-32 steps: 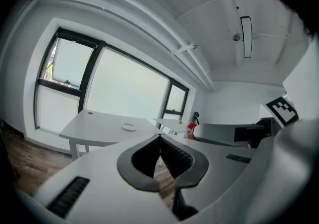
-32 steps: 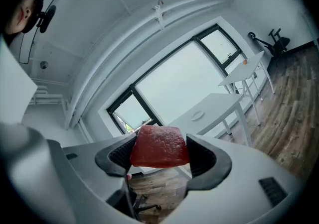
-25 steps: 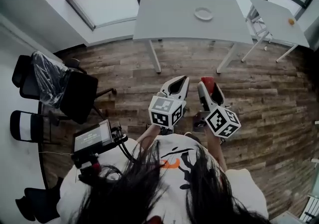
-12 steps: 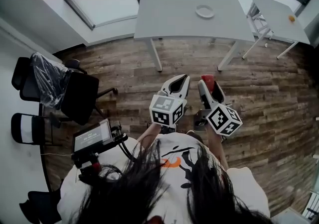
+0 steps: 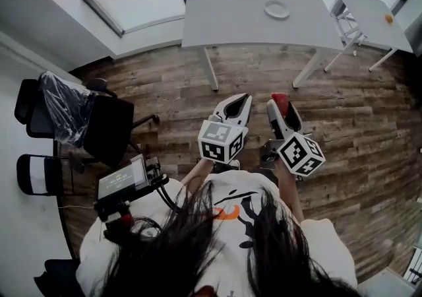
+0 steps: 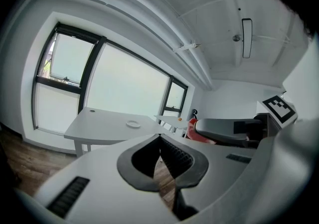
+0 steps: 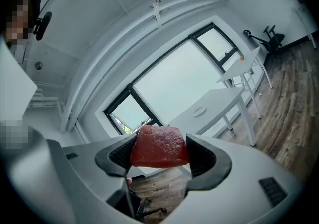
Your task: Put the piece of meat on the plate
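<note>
A red piece of meat is clamped between the jaws of my right gripper; its red tip shows in the head view above the wooden floor. My left gripper is shut with nothing between its jaws, held beside the right gripper at the left gripper's right. The small white plate lies on a grey table some way ahead of both grippers. It also appears far off as the plate and the plate.
A second smaller table with an orange object stands at the right. Black chairs stand at the left on the wooden floor. A small screen hangs near the person's body. Windows run along the far wall.
The person has stepped closer to the grey table; the table and plate sit nearer in all views. Both grippers keep their states, the right still holding the meat.
</note>
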Demonstrator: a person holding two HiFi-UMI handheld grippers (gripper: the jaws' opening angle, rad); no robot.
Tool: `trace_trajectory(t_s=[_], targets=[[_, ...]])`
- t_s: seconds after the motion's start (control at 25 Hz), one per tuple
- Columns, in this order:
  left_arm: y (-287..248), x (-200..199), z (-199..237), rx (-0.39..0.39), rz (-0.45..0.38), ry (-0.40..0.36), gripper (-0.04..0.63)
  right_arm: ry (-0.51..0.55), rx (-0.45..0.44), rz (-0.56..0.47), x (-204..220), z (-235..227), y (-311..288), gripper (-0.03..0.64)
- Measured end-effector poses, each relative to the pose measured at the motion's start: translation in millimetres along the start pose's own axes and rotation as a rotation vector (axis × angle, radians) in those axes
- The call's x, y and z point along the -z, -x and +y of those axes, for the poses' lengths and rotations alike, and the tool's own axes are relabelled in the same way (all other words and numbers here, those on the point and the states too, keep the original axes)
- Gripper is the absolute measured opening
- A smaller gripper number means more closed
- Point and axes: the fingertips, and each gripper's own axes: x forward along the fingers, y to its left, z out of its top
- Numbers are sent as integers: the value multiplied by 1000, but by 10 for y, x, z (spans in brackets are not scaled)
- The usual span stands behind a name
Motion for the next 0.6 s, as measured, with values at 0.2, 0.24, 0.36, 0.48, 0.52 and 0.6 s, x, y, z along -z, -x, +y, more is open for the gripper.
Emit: trace_trajectory(t_s=[0.2, 0.24, 0.36, 0.48, 0.52, 0.6], targets=[[-61, 19, 275, -25, 11, 31, 6, -4, 14, 28, 101, -6, -163, 314], [-174, 1, 322, -28, 16, 38, 6, -8, 16, 37, 66, -61, -261, 314], [-494, -47, 374, -26, 37, 46, 6, -21, 24, 56, -68, -225, -507, 314], [-541, -22, 356, -16, 42, 44, 6, -23, 22, 59, -61, -245, -538, 314], [-534, -7, 362, -15, 41, 42, 6, -22, 20, 60, -37, -242, -541, 314], [-524, 4, 391, -19, 35, 38, 6, -20, 12, 62, -3, -236, -562, 314]])
